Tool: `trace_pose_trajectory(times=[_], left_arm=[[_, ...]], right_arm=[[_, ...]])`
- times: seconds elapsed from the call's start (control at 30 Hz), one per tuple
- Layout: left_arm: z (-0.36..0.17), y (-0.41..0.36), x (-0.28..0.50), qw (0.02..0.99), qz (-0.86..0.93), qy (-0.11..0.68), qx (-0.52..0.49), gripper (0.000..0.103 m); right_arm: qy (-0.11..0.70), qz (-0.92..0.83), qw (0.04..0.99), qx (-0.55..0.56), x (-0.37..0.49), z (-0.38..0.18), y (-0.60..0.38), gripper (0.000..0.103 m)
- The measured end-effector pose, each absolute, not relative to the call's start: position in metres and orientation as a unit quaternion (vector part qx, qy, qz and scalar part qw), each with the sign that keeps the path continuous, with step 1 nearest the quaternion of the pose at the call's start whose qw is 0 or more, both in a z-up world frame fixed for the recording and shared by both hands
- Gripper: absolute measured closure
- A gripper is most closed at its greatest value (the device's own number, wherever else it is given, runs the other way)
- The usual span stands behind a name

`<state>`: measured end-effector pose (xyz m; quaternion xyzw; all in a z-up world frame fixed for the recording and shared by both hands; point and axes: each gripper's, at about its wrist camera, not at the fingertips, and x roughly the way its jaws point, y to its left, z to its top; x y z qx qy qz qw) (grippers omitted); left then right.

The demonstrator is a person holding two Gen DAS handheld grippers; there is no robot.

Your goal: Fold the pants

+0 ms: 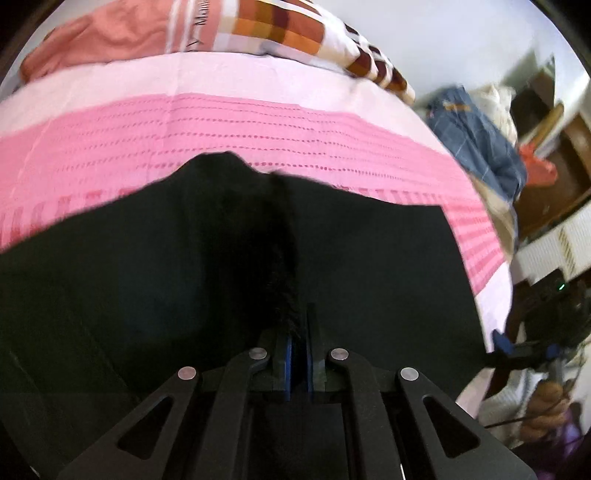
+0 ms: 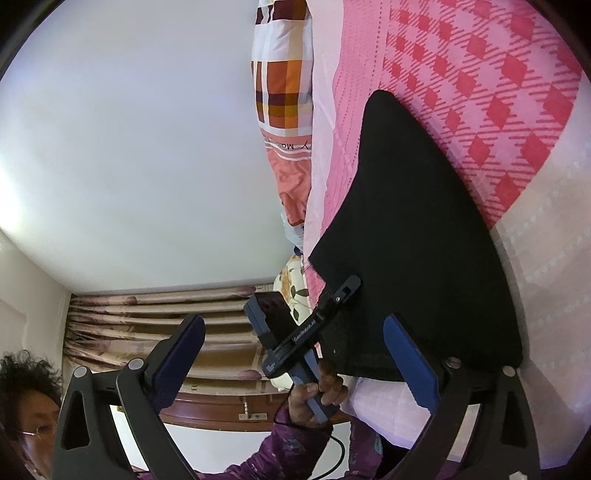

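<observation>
Left wrist: pink bedspread [image 1: 221, 125], checked pillow [image 1: 288, 26]

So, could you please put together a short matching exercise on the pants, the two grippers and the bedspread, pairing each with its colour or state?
Things:
1. pants
2. left gripper
3. right gripper
4. bedspread

States:
A. jaws wide apart, nothing between them
B. pink, spread under the garment
C. black, lying on the bed
D. jaws shut on a pinch of dark cloth

Pairs: 1-C, 2-D, 3-A, 4-B
</observation>
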<state>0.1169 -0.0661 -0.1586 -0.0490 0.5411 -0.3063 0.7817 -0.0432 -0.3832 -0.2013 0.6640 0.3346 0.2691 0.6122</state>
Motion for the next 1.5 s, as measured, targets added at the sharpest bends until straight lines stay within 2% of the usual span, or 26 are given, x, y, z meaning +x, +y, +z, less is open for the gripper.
trace_pose_trajectory(times=[0.2,0.27,0.43,0.47,0.67,0.9,0.97,1.03,1.07,1.13,1.17,1.37,1.47,1.5], left_arm=[[-0.146,-0.060,0.106,0.787,-0.306,0.532,-0.056,0.094],[-0.139,-0.056,0.102,0.788,-0.306,0.530,-0.060,0.087],[-0.130,-0.030,0.084,0.776,-0.300,0.545,-0.105,0.057],[-0.132,-0.026,0.081,0.767,-0.300,0.557,-0.110,0.054],[-0.156,-0.012,0.073,0.697,-0.333,0.611,-0.175,0.054],[-0.166,-0.017,0.069,0.670,-0.344,0.628,-0.193,0.054],[-0.169,-0.010,0.072,0.666,-0.334,0.632,-0.213,0.060],[-0.173,-0.004,0.073,0.666,-0.320,0.636,-0.223,0.078],[-0.176,0.000,0.072,0.666,-0.315,0.636,-0.229,0.081],[-0.177,0.004,0.069,0.672,-0.307,0.634,-0.229,0.092],[-0.177,0.004,0.068,0.677,-0.304,0.632,-0.225,0.093],[-0.163,0.005,0.065,0.701,-0.292,0.616,-0.209,0.093],[-0.163,0.006,0.068,0.690,-0.283,0.631,-0.215,0.075],[-0.165,0.007,0.069,0.684,-0.284,0.635,-0.220,0.061]], right_arm=[[0.322,0.254,0.616,0.673,-0.046,-0.201,-0.397,0.006],[0.308,0.244,0.623,0.676,-0.051,-0.198,-0.410,0.006],[0.296,0.235,0.632,0.677,-0.061,-0.190,-0.426,0.006],[0.297,0.237,0.630,0.678,-0.062,-0.190,-0.426,0.006],[0.316,0.248,0.616,0.678,-0.062,-0.195,-0.411,0.006],[0.317,0.249,0.609,0.683,-0.060,-0.196,-0.408,0.006],[0.312,0.248,0.605,0.690,-0.062,-0.198,-0.409,0.005],[0.309,0.248,0.603,0.693,-0.062,-0.199,-0.410,0.004],[0.309,0.248,0.603,0.693,-0.062,-0.198,-0.410,0.004],[0.310,0.247,0.603,0.692,-0.063,-0.198,-0.410,0.004],[0.311,0.247,0.602,0.693,-0.063,-0.199,-0.410,0.004],[0.311,0.247,0.599,0.695,-0.064,-0.200,-0.411,0.004],[0.312,0.246,0.598,0.696,-0.063,-0.200,-0.410,0.003],[0.313,0.245,0.597,0.697,-0.063,-0.201,-0.410,0.003]])
